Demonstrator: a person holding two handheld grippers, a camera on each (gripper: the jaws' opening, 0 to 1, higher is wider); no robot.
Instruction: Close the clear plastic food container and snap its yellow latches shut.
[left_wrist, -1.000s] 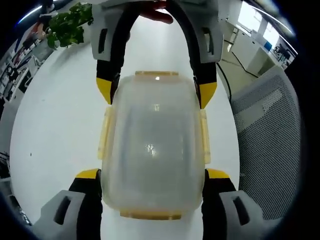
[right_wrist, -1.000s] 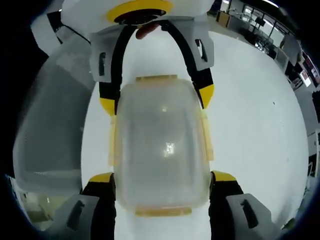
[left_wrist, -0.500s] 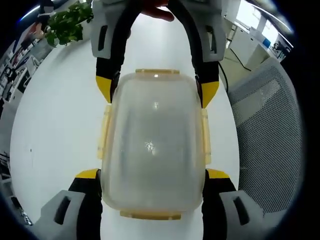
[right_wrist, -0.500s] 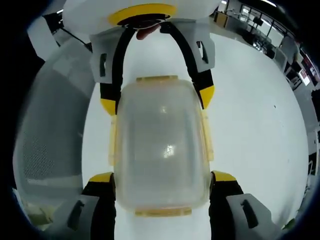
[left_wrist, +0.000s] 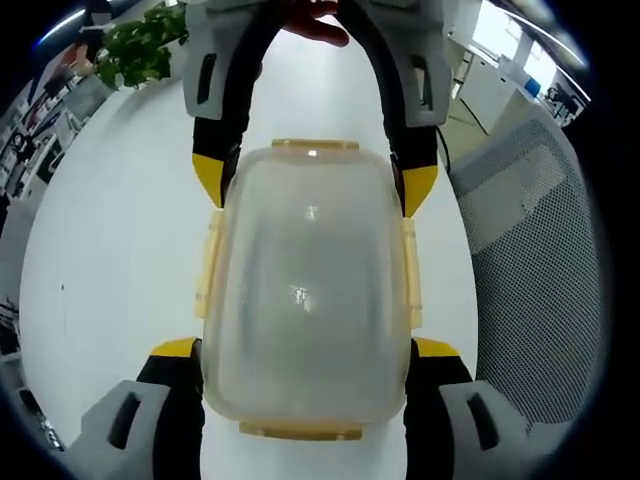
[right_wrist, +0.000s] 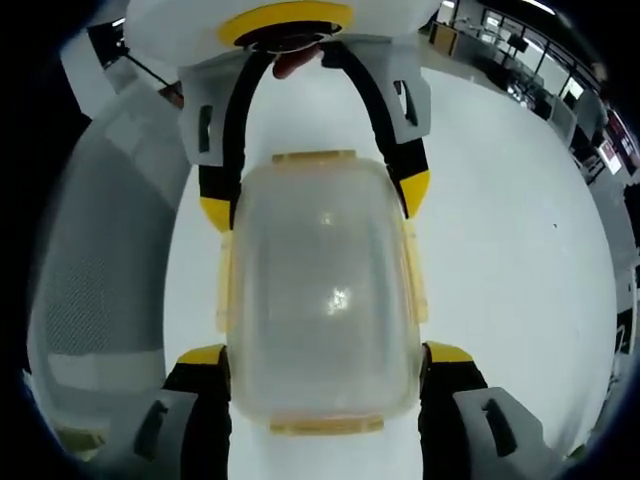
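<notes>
A clear plastic food container with yellow latches (left_wrist: 305, 290) (right_wrist: 320, 300) sits lid-on upon a white table (left_wrist: 110, 260) (right_wrist: 500, 230), bracketed end to end by two handheld grippers. The left gripper (left_wrist: 305, 345) (right_wrist: 315, 190) and right gripper (right_wrist: 322, 352) (left_wrist: 310, 185) each stand spread wide, yellow-tipped jaws flanking the container's corners; whether they touch it cannot be told. A grey mesh chair (left_wrist: 540, 280) stands beside the table.

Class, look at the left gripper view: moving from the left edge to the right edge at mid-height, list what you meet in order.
White table → left-side yellow latch → clear plastic food container → right-side yellow latch → grey mesh chair back.
</notes>
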